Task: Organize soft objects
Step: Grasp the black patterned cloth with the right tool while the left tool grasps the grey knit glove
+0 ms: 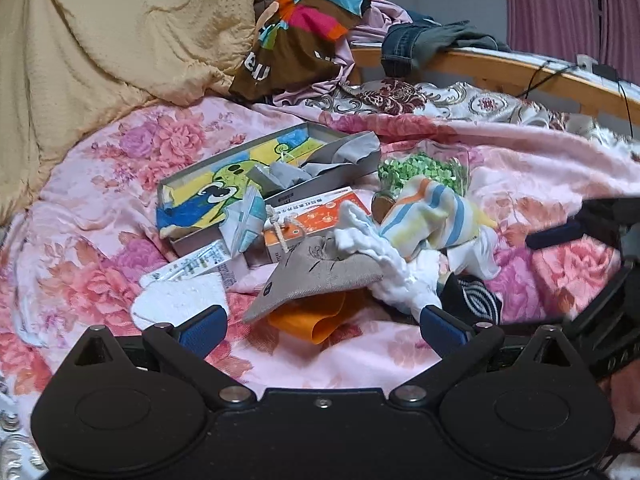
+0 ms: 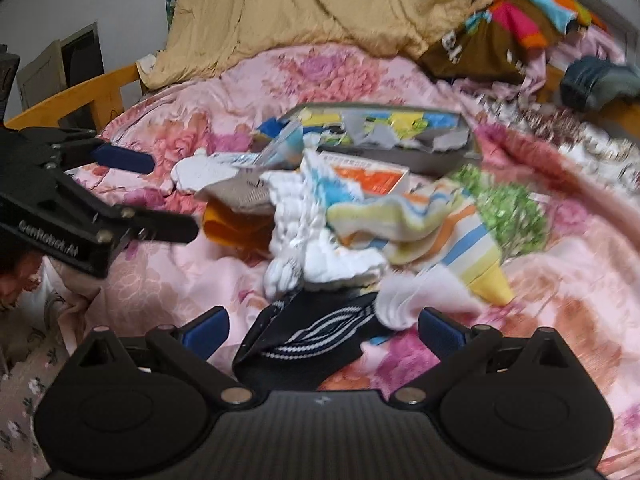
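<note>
A heap of soft things lies on the pink floral bedspread (image 1: 100, 240). It holds a grey cloth pouch (image 1: 320, 276), an orange cloth (image 1: 316, 318) under it, a fluffy white cloth (image 1: 384, 264), a pastel striped sock (image 1: 432, 216), a white sock (image 1: 180, 300) and a black striped sock (image 2: 320, 340). My left gripper (image 1: 323, 330) is open, just short of the pouch and orange cloth. My right gripper (image 2: 323, 332) is open, with the black striped sock between its fingers. The left gripper also shows at the left of the right wrist view (image 2: 160, 196).
An open grey box (image 1: 264, 176) with a cartoon print and grey paper lies behind the heap, with an orange-white carton (image 1: 316, 216) and a green sequin bag (image 1: 424, 172). A tan quilt (image 1: 100, 52) and piled clothes (image 1: 304, 36) lie at the back, by a wooden bed rail (image 1: 520, 76).
</note>
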A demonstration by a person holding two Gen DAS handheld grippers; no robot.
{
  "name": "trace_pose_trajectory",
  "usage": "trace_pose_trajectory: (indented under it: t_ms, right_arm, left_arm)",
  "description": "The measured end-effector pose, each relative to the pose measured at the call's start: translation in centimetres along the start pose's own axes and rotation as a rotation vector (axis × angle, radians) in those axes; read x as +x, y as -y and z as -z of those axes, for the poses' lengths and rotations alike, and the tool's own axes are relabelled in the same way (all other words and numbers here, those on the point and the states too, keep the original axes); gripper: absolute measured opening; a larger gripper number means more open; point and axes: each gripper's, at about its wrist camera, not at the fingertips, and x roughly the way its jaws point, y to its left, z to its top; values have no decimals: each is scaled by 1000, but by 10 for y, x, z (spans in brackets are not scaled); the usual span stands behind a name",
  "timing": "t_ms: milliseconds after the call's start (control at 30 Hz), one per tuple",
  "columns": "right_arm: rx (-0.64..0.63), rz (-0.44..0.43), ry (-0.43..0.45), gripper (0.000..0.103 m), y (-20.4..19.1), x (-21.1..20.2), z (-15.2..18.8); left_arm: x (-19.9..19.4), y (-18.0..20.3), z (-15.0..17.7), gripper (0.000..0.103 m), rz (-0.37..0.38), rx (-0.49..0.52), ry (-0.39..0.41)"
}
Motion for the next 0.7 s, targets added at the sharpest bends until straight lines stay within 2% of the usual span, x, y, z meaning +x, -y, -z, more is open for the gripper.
trace_pose_trajectory:
  t_ms: [133,233,467,600,700]
  right_arm:
    - [92,-55,-57,93,10,13,0]
    - [158,-75,-93,91,17,23,0]
    - [212,-92,-115,89,25,33,1]
    - [267,-102,-120,81,30,40,2]
    - [273,-104,-124,77,31,43,2]
  left_arm:
    - [14,-6,-6,102,20,-41,22]
    - [24,-8,-9,102,26,-93,33]
    - [49,-17,-13,102,39,-205,43]
    - [59,-24,-13,102,35,-247,44]
    - [66,-29,-12,100,48,-252,11]
